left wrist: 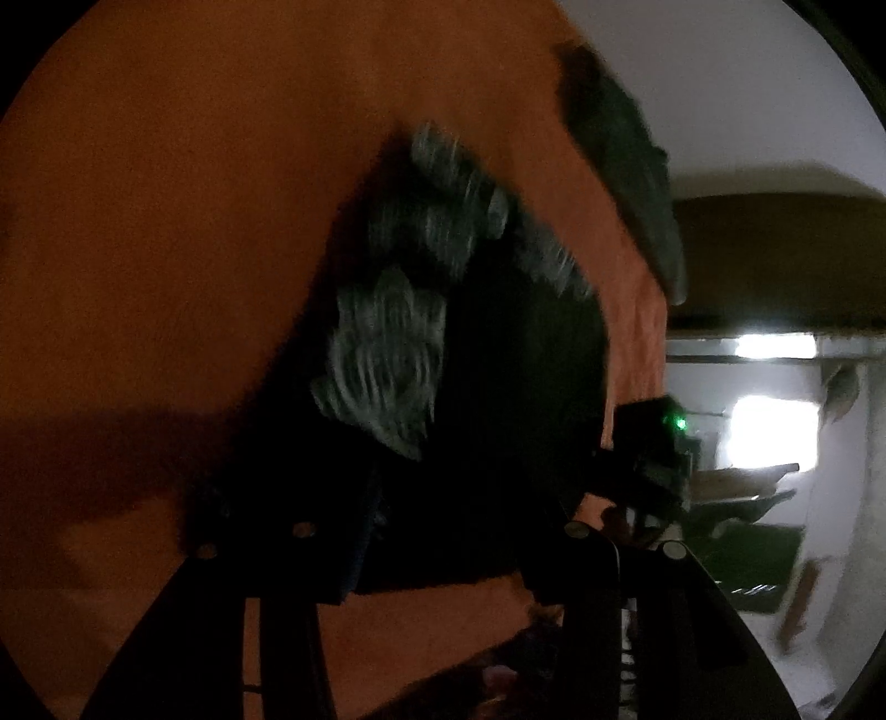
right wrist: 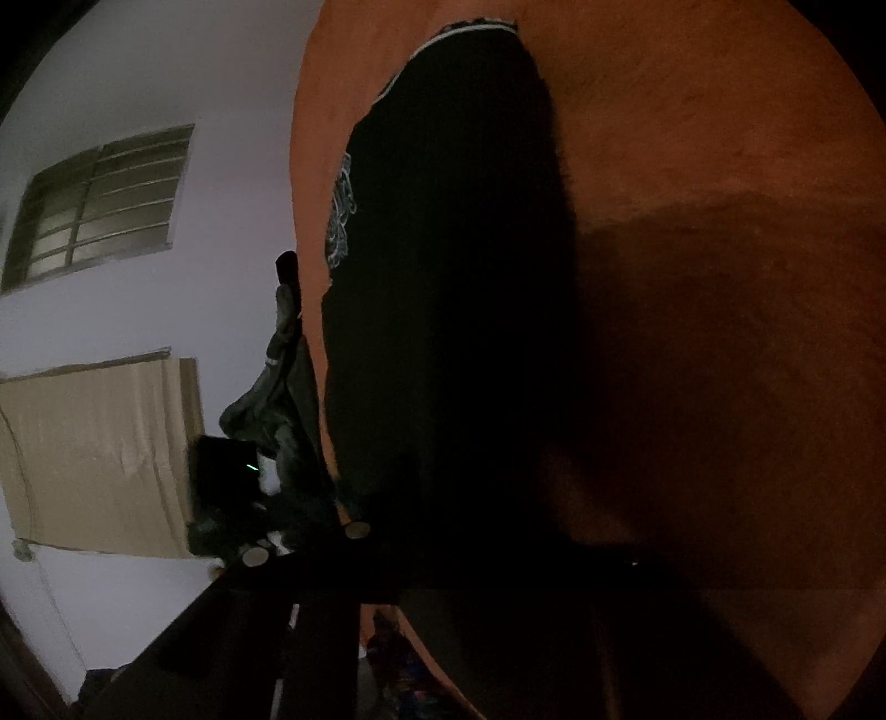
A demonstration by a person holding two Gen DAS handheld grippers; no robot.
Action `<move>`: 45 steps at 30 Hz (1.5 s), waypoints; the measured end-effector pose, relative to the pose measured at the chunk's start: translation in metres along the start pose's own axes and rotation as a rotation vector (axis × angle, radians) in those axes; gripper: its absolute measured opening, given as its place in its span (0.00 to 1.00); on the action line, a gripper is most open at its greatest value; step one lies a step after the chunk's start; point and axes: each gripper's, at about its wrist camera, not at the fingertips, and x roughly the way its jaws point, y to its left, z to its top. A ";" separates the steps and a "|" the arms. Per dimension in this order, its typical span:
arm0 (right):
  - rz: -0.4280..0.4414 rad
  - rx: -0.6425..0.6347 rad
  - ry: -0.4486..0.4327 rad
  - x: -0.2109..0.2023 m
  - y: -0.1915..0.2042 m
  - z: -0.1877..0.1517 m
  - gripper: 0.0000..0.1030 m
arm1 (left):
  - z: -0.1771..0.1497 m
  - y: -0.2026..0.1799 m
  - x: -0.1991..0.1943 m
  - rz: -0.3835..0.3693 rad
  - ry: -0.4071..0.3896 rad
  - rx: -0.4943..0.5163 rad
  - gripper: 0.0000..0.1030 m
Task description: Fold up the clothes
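Nearest me, both hand-held grippers, left and right, sit in shadow on the black garment's hem; I cannot tell whether they grip. It lies on the orange bedspread; I'd lift both corners evenly, keeping the edge taut

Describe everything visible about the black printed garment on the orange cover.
The black garment is a dark, soft-looking fabric with a pale grey-white swirling print, blurred in the left wrist view. In the right wrist view it shows a thin light-trimmed edge at its far end. It lies spread on the orange cover, its near part reaching the fingers of both hand-held grippers. Whether either one grips it is too dark to tell.
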 end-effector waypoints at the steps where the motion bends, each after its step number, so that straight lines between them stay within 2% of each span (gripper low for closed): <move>1: -0.004 -0.002 0.000 -0.001 0.000 0.000 0.15 | 0.009 0.002 -0.012 0.024 -0.017 0.024 0.45; 2: -0.005 -0.002 0.000 -0.002 0.000 0.000 0.15 | 0.015 0.006 -0.018 0.044 -0.036 0.026 0.46; 4: 0.001 -0.003 0.002 -0.003 0.000 0.000 0.14 | 0.032 0.022 -0.021 0.093 -0.039 0.010 0.56; 8: 0.026 0.011 -0.005 -0.004 -0.002 -0.002 0.13 | 0.051 0.051 0.008 0.026 0.091 -0.027 0.56; 10: 0.031 0.018 -0.005 -0.004 -0.003 -0.002 0.13 | 0.054 0.054 0.027 0.000 0.146 0.005 0.56; 12: 0.035 0.024 -0.004 -0.004 -0.004 -0.003 0.13 | 0.056 0.053 0.038 -0.016 0.161 0.037 0.58; 13: 0.035 0.026 -0.004 -0.003 -0.003 -0.003 0.13 | 0.058 0.052 0.042 -0.036 0.165 0.034 0.65; 15: 0.033 0.028 -0.003 -0.002 -0.003 -0.003 0.13 | 0.061 0.047 0.046 -0.102 0.170 0.023 0.70; 18: 0.040 0.035 0.000 -0.002 -0.004 -0.002 0.13 | 0.059 0.038 0.050 -0.136 0.197 0.049 0.70; 20: 0.042 0.035 0.001 -0.002 -0.006 -0.003 0.13 | 0.058 0.030 0.060 -0.088 0.213 0.100 0.70; 23: 0.035 0.029 0.002 -0.001 -0.005 -0.002 0.13 | 0.055 0.026 0.067 -0.074 0.222 0.135 0.69; 24: 0.031 0.025 0.002 -0.001 -0.003 -0.002 0.13 | 0.054 0.025 0.067 -0.068 0.218 0.141 0.62; 25: 0.025 0.019 0.003 0.000 0.000 -0.002 0.13 | 0.052 0.023 0.064 -0.054 0.204 0.169 0.48; 27: 0.008 -0.006 0.004 0.000 0.006 -0.002 0.13 | 0.049 0.017 0.060 -0.038 0.179 0.221 0.46; 29: -0.010 -0.031 0.008 0.000 0.010 -0.002 0.13 | 0.047 0.018 0.060 -0.051 0.184 0.228 0.47; 32: -0.032 -0.058 0.016 0.001 0.015 -0.003 0.13 | 0.052 0.025 0.075 -0.124 0.245 0.139 0.55; 33: -0.033 -0.056 0.018 0.001 0.014 -0.001 0.13 | 0.055 0.025 0.082 -0.147 0.259 0.115 0.61; 36: -0.041 -0.049 0.019 0.002 0.013 0.000 0.14 | 0.055 0.018 0.088 -0.185 0.303 0.141 0.76; 38: -0.045 -0.042 0.015 0.004 0.011 0.001 0.15 | 0.049 0.005 0.097 -0.145 0.331 0.206 0.79; 41: -0.048 -0.041 0.006 0.002 0.010 -0.001 0.15 | 0.042 -0.009 0.105 -0.085 0.323 0.278 0.78; 42: -0.052 -0.042 0.002 0.002 0.012 -0.001 0.15 | 0.039 -0.013 0.104 -0.048 0.305 0.303 0.64; 43: -0.057 -0.043 -0.002 0.001 0.015 -0.001 0.15 | 0.040 -0.013 0.101 -0.055 0.295 0.298 0.49; 45: -0.063 -0.058 -0.015 -0.004 0.022 -0.002 0.15 | 0.040 -0.011 0.094 -0.098 0.276 0.279 0.44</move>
